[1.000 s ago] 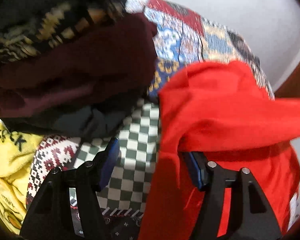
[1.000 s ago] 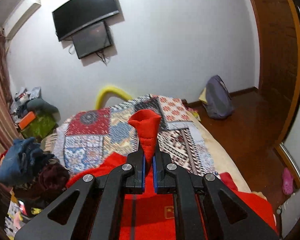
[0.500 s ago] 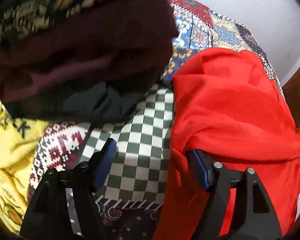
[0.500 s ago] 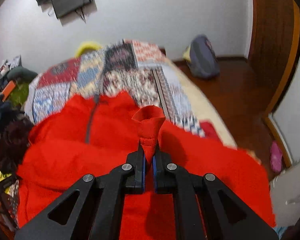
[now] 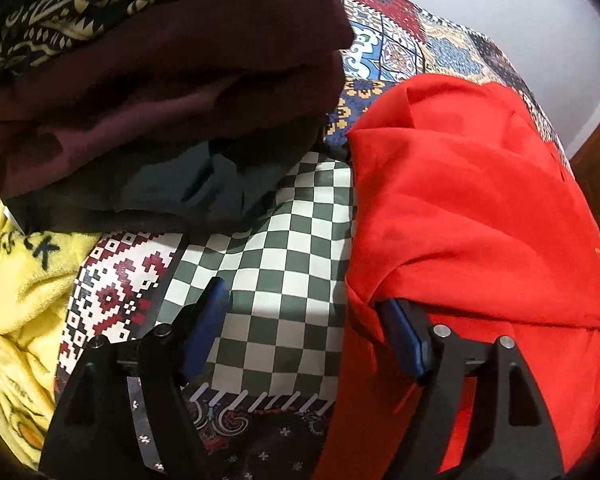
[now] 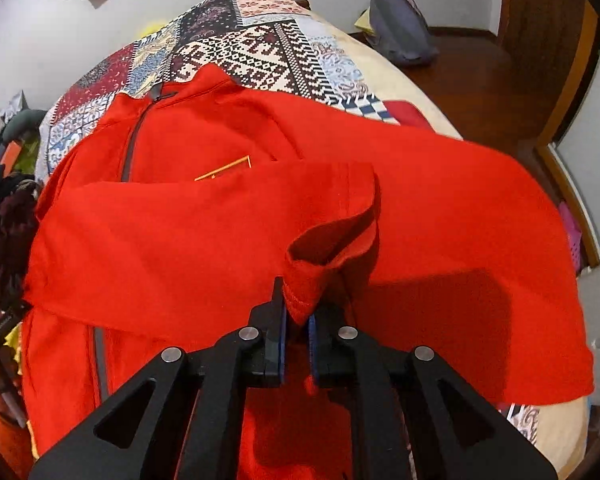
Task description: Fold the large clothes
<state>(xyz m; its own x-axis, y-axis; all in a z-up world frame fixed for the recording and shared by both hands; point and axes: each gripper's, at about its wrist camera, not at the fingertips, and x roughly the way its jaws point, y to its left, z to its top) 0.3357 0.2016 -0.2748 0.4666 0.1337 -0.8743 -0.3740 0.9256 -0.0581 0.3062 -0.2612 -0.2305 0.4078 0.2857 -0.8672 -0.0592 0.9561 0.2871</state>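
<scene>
The bright red zip-neck fleece jacket [image 6: 228, 216] sprawls across the patchwork bedspread [image 6: 260, 48], filling mid-frame, one sleeve folded over its chest. The right gripper [image 6: 296, 320] pinches that sleeve's cuff [image 6: 320, 256]. The left gripper [image 5: 304, 328] has just been opening, jaws spread with nothing between them, beside the jacket's edge.

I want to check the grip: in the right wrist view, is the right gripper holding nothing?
No, the right gripper is shut on a bunched sleeve cuff of the red jacket, and the fabric sticks up between its blue pads.
</scene>
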